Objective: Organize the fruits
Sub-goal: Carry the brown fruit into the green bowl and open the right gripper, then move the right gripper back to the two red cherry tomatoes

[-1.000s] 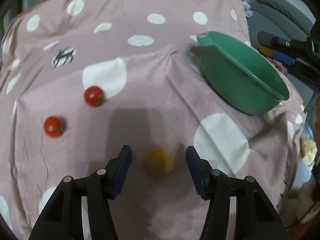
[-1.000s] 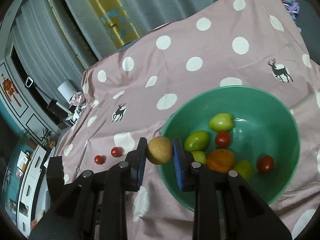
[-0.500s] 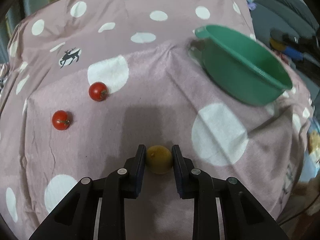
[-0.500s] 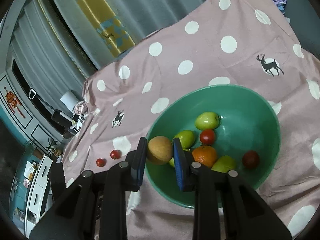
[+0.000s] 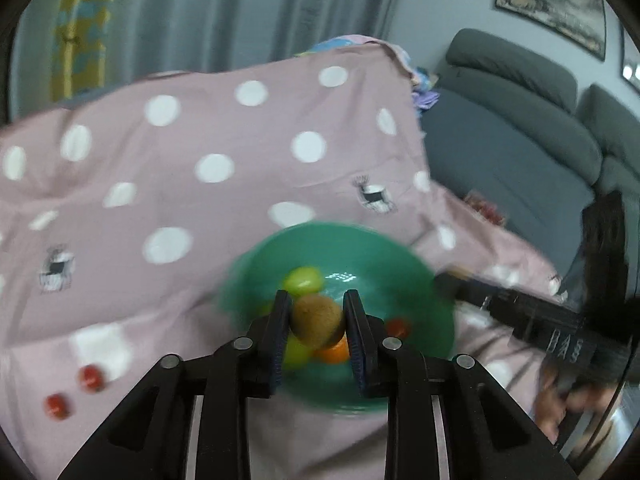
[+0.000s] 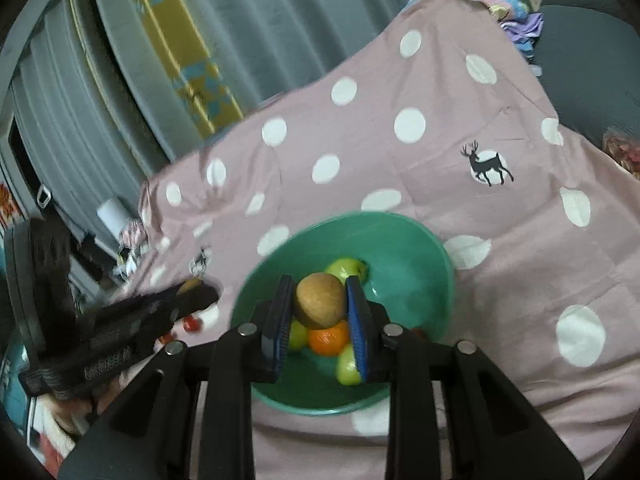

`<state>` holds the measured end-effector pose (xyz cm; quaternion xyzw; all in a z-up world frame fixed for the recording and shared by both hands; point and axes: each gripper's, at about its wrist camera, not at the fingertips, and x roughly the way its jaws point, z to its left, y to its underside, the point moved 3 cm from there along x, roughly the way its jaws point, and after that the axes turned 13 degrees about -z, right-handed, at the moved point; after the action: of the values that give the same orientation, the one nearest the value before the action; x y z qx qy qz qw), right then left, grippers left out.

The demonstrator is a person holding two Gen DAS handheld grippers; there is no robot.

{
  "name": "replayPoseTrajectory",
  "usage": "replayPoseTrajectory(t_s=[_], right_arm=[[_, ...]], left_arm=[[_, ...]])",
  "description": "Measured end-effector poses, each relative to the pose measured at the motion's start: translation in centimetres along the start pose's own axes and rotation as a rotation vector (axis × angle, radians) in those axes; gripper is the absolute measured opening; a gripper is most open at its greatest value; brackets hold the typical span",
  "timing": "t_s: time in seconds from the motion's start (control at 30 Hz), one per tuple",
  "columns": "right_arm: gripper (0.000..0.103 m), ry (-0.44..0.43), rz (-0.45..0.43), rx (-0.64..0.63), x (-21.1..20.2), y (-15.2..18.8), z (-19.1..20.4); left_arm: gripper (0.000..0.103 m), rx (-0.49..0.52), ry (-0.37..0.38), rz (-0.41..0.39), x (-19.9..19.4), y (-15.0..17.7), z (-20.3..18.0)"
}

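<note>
My left gripper holds a small yellow-brown fruit between its pads, in the air over the green bowl; its jaws are opening slightly. My right gripper grips a larger tan fruit above the same bowl, and its jaws are easing open too. In the bowl lie green fruits, an orange and a red fruit. Two cherry tomatoes rest on the cloth left of the bowl. Each gripper shows in the other's view: the right gripper and the left gripper.
A pink polka-dot cloth with deer prints covers the table. A grey sofa stands to the right, with curtains behind. A person's hand holds the right gripper at the table's right edge.
My left gripper shut on the yellow-brown fruit on the cloth, lifted it and swung right over the bowl. My right gripper carried the tan fruit from the rim to above the bowl's middle.
</note>
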<state>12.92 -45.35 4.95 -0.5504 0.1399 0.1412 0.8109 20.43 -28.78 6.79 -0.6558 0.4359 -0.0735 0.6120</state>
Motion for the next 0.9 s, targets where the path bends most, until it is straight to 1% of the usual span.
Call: replayPoseTrajectory(t_s=[0.03, 0.07, 0.1, 0.13, 0.2, 0.23, 0.27, 0.3, 0.37, 0.4, 0.47, 0.53, 0.57, 0.63, 0.67, 0.73, 0.77, 0.8, 0.83, 0.87, 0.9], right_arm=[[0.043, 0.019, 0.004, 0.005, 0.1, 0.0, -0.4], [0.058, 0.036, -0.002, 0.021, 0.0, 0.1, -0.9], [0.092, 0.044, -0.016, 0.049, -0.2, 0.1, -1.5], [0.103, 0.040, -0.032, 0.072, -0.5, 0.1, -1.9], [0.103, 0.007, -0.059, 0.105, -1.1, -0.2, -2.2], [0.103, -0.006, -0.055, 0.098, -1.2, -0.2, -2.1], [0.103, -0.006, -0.049, 0.076, -1.2, -0.2, -1.7], [0.103, 0.007, -0.045, 0.035, -1.2, 0.0, -1.2], [0.103, 0.022, -0.032, -0.021, -1.0, 0.4, -0.3], [0.103, 0.015, -0.016, -0.027, -0.7, 0.7, 0.1], [0.103, -0.011, 0.015, 0.000, 0.0, 1.1, 0.8], [0.103, -0.043, 0.042, 0.020, 1.0, 1.6, 2.1], [0.103, -0.052, 0.051, 0.017, 1.5, 1.8, 3.0], [0.103, -0.088, 0.072, -0.003, 2.7, 2.3, 5.4], [0.103, -0.104, 0.082, -0.013, 3.2, 2.5, 6.4], [0.103, -0.148, 0.117, -0.043, 4.7, 3.4, 9.0], [0.103, -0.161, 0.135, -0.060, 5.4, 3.9, 10.1], [0.103, -0.171, 0.159, -0.084, 6.3, 4.5, 11.6], [0.103, -0.178, 0.178, -0.104, 7.1, 5.0, 12.6], [0.102, -0.188, 0.202, -0.128, 8.1, 5.7, 13.8], [0.101, -0.197, 0.220, -0.148, 8.9, 6.3, 14.8]], left_arm=[[0.048, -0.017, -0.005, 0.030, 1.2, 0.0, 0.1], [0.060, -0.039, -0.014, 0.047, 1.6, 0.3, 0.3], [0.080, -0.099, -0.023, 0.064, 2.0, 0.7, 0.9], [0.087, -0.167, -0.012, 0.057, 1.8, 1.1, 1.7], [0.088, -0.245, 0.015, 0.023, 0.9, 1.5, 2.6], [0.091, -0.276, -0.004, 0.003, 0.3, 1.6, 3.5], [0.094, -0.283, -0.033, -0.006, -0.3, 1.7, 4.3], [0.100, -0.282, -0.061, -0.006, -0.7, 1.7, 4.8], [0.100, -0.250, -0.120, 0.017, -1.4, 1.9, 5.7], [0.100, -0.218, -0.132, 0.028, -2.0, 2.2, 6.1], [0.100, -0.173, -0.139, 0.027, -3.4, 2.9, 7.0], [0.100, -0.136, -0.198, 0.030, -4.9, 3.8, 8.4], [0.100, -0.107, -0.243, 0.042, -5.9, 4.4, 9.5], [0.100, -0.066, -0.291, 0.061, -7.4, 5.5, 11.2], [0.100, -0.057, -0.304, 0.063, -7.9, 6.0, 11.8], [0.100, -0.031, -0.360, 0.032, -9.4, 7.1, 13.8], [0.100, -0.005, -0.419, 0.010, -10.0, 7.6, 15.1], [0.100, 0.019, -0.459, 0.023, -10.0, 8.0, 16.0], [0.100, 0.049, -0.500, 0.058, -9.8, 8.5, 17.1], [0.100, 0.058, -0.511, 0.088, -9.5, 8.9, 17.8], [0.100, 0.037, -0.495, 0.119, -9.2, 9.1, 18.5]])
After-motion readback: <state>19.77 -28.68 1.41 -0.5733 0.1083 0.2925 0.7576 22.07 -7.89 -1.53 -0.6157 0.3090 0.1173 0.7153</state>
